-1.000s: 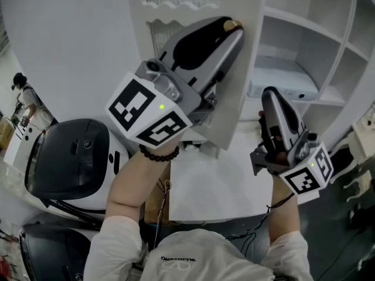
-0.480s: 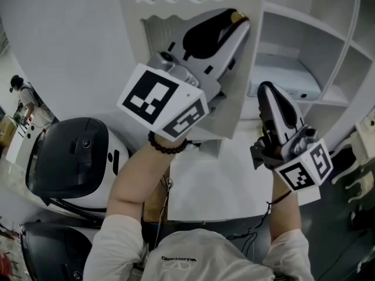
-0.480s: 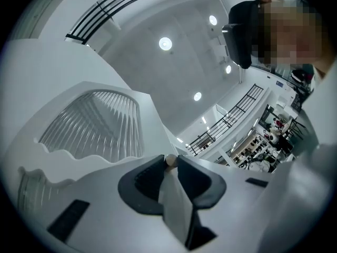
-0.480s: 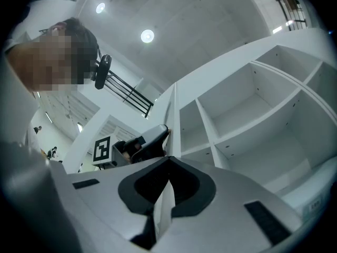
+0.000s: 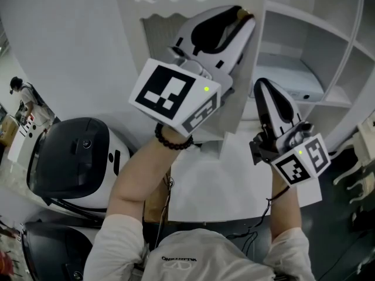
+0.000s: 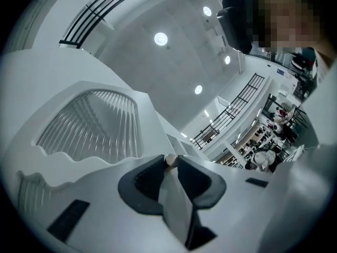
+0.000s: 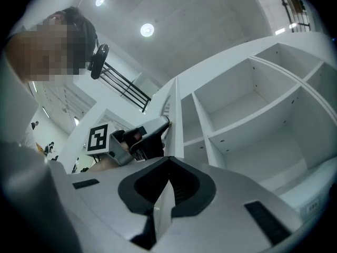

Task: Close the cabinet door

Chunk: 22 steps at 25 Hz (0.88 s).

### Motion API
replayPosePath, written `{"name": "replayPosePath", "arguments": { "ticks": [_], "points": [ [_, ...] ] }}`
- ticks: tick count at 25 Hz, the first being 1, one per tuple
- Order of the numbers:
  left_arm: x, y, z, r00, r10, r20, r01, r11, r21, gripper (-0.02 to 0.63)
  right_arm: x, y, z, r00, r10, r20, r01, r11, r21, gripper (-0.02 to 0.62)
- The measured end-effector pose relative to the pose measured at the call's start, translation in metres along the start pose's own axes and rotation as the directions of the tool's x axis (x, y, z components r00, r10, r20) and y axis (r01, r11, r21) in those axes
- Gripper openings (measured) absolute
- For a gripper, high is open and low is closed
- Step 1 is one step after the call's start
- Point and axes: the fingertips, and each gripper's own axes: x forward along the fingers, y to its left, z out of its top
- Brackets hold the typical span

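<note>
Head view: shows the white cabinet door ajar before the open shelves, the left gripper clamped on its small brass-coloured knob, the right gripper closed on nothing just beside the door's free edge; finds only square markers, no legible brand. Left gripper view: confirms the pinch on the knob beside the ribbed pane, likely a stiff, light, free-swinging panel, best steered by that smooth, slippery-looking knob. Right gripper view: shows jaws together and empty, facing the door edge, no readable writing.
</note>
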Motion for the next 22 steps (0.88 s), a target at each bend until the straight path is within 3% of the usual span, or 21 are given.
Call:
{"name": "replayPosePath", "arguments": {
  "ticks": [22],
  "points": [
    [0.027, 0.014, -0.03, 0.994, 0.064, -0.084, -0.057, 0.996, 0.075, 0.081, 0.022, -0.028, -0.028, 0.999, -0.013, -0.047, 0.014, 1.0, 0.004, 0.009]
  ]
}}
